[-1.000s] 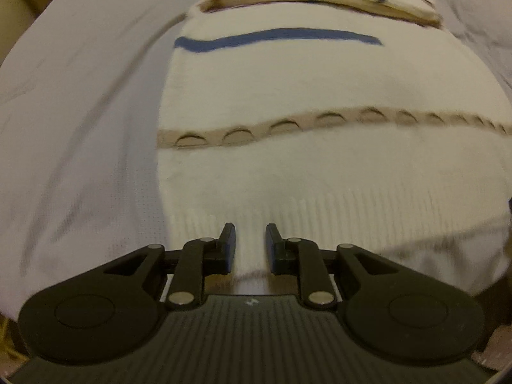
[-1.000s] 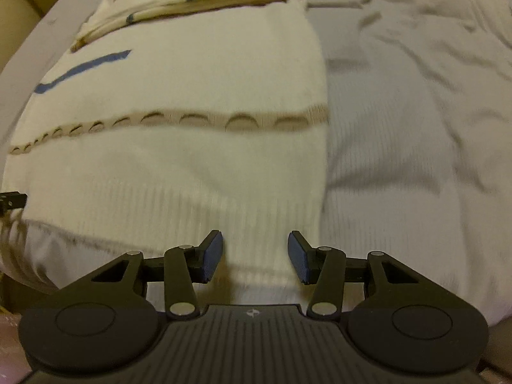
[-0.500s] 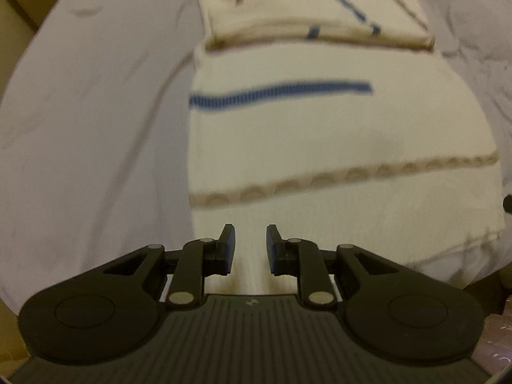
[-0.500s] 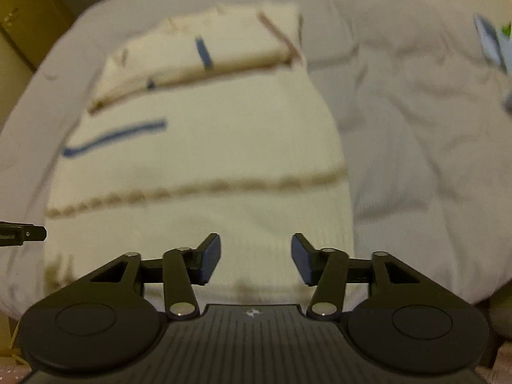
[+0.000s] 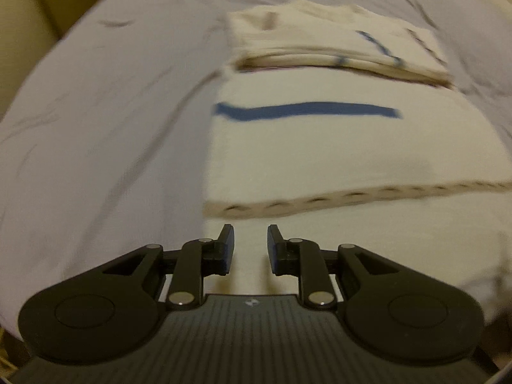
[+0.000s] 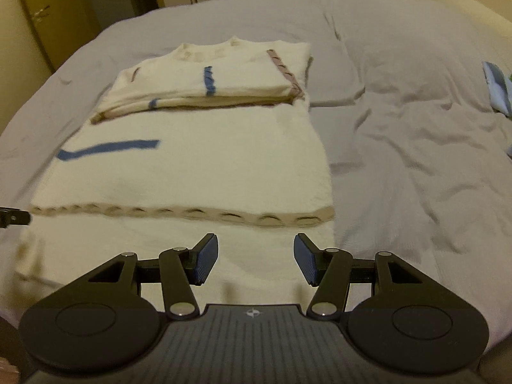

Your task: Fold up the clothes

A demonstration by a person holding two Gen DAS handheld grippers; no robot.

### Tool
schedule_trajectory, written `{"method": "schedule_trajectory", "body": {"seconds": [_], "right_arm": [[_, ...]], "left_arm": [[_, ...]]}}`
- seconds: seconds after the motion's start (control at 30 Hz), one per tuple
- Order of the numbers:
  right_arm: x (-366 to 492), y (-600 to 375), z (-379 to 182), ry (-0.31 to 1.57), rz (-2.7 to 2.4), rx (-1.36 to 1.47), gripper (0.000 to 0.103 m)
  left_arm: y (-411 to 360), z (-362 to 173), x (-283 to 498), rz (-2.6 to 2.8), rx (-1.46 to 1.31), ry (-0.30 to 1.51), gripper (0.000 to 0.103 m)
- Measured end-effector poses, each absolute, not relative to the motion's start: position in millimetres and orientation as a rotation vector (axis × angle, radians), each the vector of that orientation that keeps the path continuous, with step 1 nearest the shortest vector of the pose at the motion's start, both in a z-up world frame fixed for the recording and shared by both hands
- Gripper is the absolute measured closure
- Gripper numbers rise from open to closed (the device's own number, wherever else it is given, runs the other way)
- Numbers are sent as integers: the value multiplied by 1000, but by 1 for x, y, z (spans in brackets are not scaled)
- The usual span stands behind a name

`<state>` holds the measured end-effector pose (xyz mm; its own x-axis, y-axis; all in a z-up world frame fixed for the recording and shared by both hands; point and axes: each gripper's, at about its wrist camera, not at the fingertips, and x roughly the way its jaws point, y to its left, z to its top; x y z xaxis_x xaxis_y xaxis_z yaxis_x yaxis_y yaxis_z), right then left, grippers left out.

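Observation:
A cream knit sweater (image 5: 336, 150) with a blue stripe and a tan scalloped band lies flat on the bed; it also shows in the right wrist view (image 6: 198, 172). Its sleeves are folded across the chest at the far end (image 6: 224, 73). My left gripper (image 5: 250, 243) is open and empty, above the sweater's near left part. My right gripper (image 6: 256, 257) is open wider and empty, above the near right part by the hem. The tip of the left gripper (image 6: 14, 217) shows at the left edge of the right wrist view.
The grey bedsheet (image 6: 400, 147) is wrinkled to the right of the sweater and smoother on the left (image 5: 96, 147). A blue-and-white folded cloth (image 6: 499, 86) lies at the far right. Wardrobe doors (image 6: 38, 16) stand beyond the bed.
Both grippers have pulled back and risen from the sweater's hem, so more of the sweater and bed shows. The right gripper's jaws have opened slightly wider.

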<state>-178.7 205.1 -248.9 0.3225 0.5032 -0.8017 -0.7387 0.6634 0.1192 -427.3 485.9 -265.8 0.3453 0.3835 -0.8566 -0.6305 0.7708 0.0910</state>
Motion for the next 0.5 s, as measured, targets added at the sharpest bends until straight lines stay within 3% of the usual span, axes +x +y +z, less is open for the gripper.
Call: {"method": "schedule_trajectory", "body": {"seconds": [0.33,0.5], "right_arm": [[-179,163,-299,611,904,-288,48],[-216,128,-297,563,901,-306,48]], "left_arm": [[473,-294,-482,673,-197,806,84],[448,-286,-521,640,-234,785,85]]}}
